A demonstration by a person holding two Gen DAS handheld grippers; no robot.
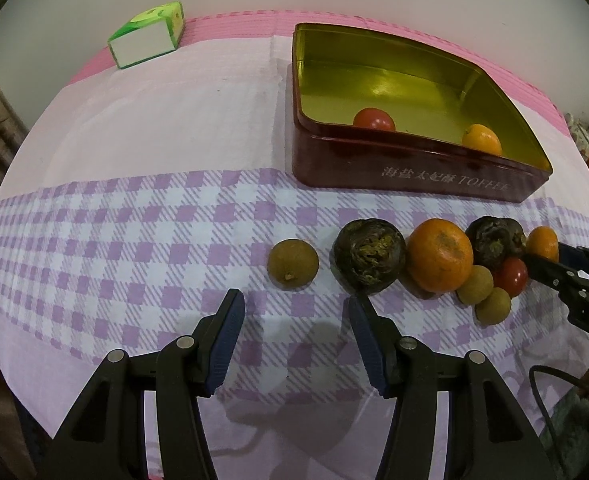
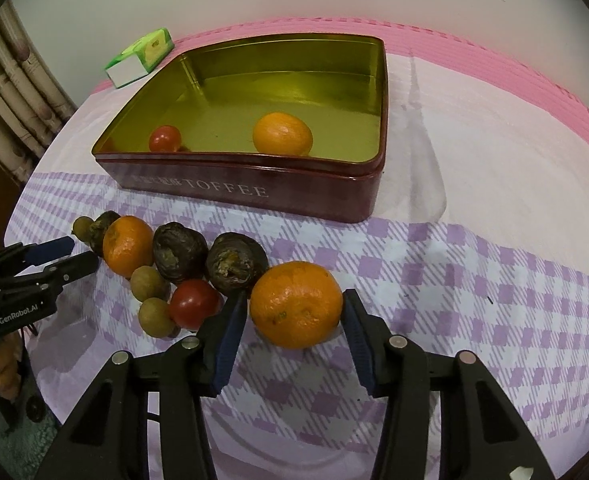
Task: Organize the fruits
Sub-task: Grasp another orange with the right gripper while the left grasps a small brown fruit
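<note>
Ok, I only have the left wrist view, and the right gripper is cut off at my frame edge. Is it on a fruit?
Observer: The right gripper has its jaws open on either side of a large orange that rests on the cloth.
Operator: Anything crowding it?
Observer: A red tomato lies just outside one jaw, not between them.
Operator: Is more fruit hidden behind the tin's near wall?
Observer: No. The tin holds only a small tomato and a second orange.

Both the left gripper [image 1: 294,316] and right gripper [image 2: 294,312] were matte black with ribbed navy pads [image 1: 224,344], silver pivot screws [image 2: 397,342] and white "GenRobot.AI" lettering [image 2: 18,314].
</note>
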